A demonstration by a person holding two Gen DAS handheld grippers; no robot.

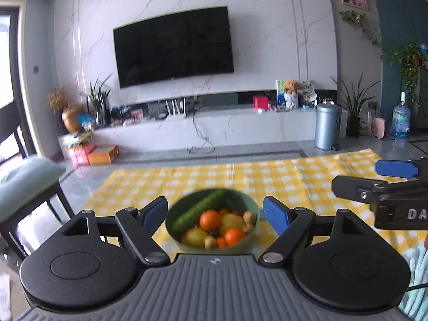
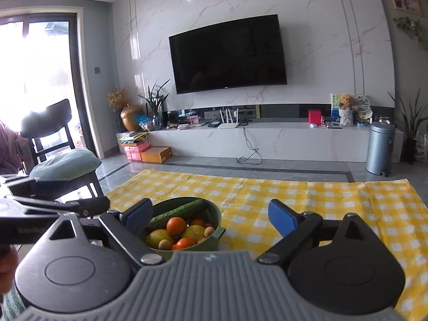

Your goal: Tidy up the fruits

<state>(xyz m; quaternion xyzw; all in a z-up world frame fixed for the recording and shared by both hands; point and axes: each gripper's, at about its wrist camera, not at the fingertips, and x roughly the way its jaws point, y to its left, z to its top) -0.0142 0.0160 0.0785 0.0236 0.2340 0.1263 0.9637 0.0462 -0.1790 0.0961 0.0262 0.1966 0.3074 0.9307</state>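
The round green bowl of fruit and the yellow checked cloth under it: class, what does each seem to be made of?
Round green bowl: probably glazed ceramic or enamelled metal, judging by its smooth, evenly coloured rigid wall; the look leaves it open.
Yellow checked cloth: likely woven fabric or thin vinyl; it lies flat with fold creases and a matte finish.
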